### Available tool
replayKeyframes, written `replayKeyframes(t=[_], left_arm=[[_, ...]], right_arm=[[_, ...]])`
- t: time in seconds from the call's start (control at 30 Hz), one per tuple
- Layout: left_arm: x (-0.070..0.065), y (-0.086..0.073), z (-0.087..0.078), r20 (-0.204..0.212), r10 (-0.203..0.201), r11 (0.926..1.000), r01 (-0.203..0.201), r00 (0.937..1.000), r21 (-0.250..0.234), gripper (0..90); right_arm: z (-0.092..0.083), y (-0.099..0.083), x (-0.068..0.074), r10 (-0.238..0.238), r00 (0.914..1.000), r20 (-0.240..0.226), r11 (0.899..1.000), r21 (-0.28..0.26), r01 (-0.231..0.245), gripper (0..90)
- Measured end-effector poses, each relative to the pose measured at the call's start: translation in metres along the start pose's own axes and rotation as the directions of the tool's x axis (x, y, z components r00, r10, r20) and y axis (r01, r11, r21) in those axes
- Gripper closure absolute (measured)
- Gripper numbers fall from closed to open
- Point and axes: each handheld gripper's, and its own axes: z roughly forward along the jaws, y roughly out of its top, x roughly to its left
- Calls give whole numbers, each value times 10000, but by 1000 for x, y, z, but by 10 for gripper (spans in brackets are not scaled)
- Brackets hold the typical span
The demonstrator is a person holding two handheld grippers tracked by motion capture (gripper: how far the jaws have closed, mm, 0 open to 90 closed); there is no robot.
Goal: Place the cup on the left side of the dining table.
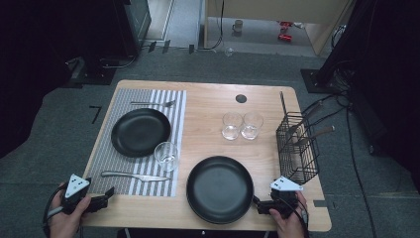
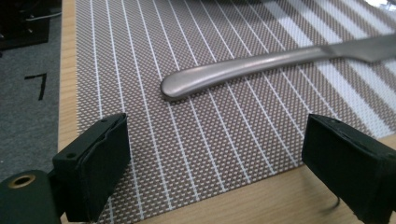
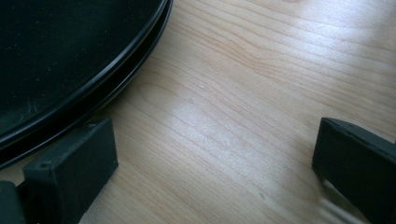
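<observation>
My left gripper (image 1: pixel 105 197) rests at the table's front left corner, open, with nothing between its jaws. In the left gripper view the gripper (image 2: pixel 219 172) hovers over the front edge of the striped placemat (image 2: pixel 196 135), a little short of the handle of a steel knife (image 2: pixel 224 72). Over the front right of the table my right gripper (image 1: pixel 261 205) stands open and holds nothing. Its left jaw sits just beside the rim of a black plate (image 3: pixel 70 56), above bare wood, in the right gripper view (image 3: pixel 219 172). That plate (image 1: pixel 220 189) lies at the front middle.
On the placemat (image 1: pixel 114 148) lie another black plate (image 1: pixel 140 132), a glass (image 1: pixel 166 155), the knife (image 1: pixel 134 176) and a fork (image 1: pixel 153 103). Two glasses (image 1: pixel 232 125) stand mid-table. A black wire basket (image 1: pixel 296 148) with cutlery stands at the right edge.
</observation>
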Motion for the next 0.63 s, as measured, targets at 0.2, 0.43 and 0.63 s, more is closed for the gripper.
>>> replayKeyframes(t=[0.2,0.43,0.63], left_arm=[[-2,-1,3,-28,49,10000,-49,10000,13,57],[-3,-2,3,-92,-18,10000,17,10000,-47,56],[-3,-1,3,-112,-36,10000,35,9999,-29,51]], right_arm=[[0,0,0,16,10000,13,10000,-3,-16,0],[-1,-1,2,215,9995,233,9998,-12,-215,0],[0,0,1,370,9985,414,9993,-23,-369,0]])
